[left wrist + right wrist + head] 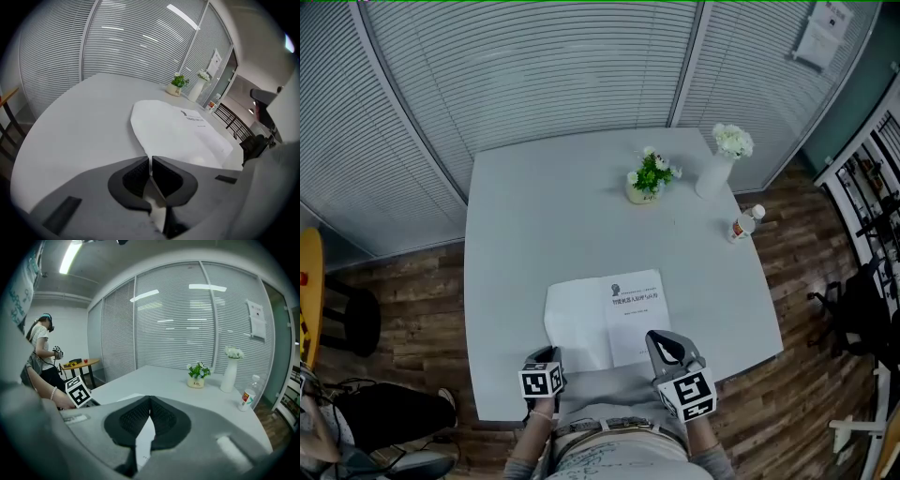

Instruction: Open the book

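Observation:
A white book (607, 319) lies open near the front edge of the grey table (534, 234), a blank white leaf to its left and a printed title page to its right. My left gripper (546, 356) is shut, its tips at the near left corner of the blank leaf (178, 131); no paper shows between the pads. My right gripper (662, 343) hovers shut over the title page's near right corner. The left gripper view shows the left gripper (150, 159) with pads together. In the right gripper view the right gripper (150, 398) hides most of the book (125, 397).
A small potted plant (648, 178), a white vase of flowers (717, 164) and a plastic bottle (744, 223) stand at the table's far right. Slatted blinds wall the back. A person (41, 352) stands by a round yellow table far left.

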Action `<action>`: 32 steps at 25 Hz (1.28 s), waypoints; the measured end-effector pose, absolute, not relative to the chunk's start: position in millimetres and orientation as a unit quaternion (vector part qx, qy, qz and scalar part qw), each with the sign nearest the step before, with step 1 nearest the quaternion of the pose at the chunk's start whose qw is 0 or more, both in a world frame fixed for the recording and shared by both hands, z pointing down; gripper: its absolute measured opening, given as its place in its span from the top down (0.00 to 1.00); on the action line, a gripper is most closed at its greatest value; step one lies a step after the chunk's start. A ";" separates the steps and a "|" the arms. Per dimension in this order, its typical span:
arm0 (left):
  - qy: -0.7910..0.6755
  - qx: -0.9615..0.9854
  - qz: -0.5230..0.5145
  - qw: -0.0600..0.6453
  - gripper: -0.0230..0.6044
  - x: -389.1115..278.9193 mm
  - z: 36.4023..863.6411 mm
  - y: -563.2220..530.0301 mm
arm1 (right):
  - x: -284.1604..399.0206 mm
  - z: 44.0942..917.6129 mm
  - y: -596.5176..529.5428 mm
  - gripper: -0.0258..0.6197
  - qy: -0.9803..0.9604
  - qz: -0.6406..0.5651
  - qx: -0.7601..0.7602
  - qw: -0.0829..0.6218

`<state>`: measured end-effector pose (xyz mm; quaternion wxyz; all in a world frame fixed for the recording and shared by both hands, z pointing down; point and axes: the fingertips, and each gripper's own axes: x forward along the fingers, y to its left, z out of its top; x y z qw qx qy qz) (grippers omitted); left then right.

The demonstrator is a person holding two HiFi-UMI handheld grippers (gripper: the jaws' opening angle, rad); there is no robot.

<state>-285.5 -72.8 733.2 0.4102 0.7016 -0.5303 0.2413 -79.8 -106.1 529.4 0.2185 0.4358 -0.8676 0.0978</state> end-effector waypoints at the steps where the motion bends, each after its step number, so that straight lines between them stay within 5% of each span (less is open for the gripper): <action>1: -0.530 0.704 0.246 0.403 0.93 -285.2 733.5 -72.5 | -78.5 530.0 -106.6 0.96 -0.867 0.098 0.437 0.218; 32: -0.567 0.710 0.259 0.327 0.93 -277.9 739.6 -75.3 | -52.7 531.7 -131.2 0.96 -0.885 0.083 0.401 0.221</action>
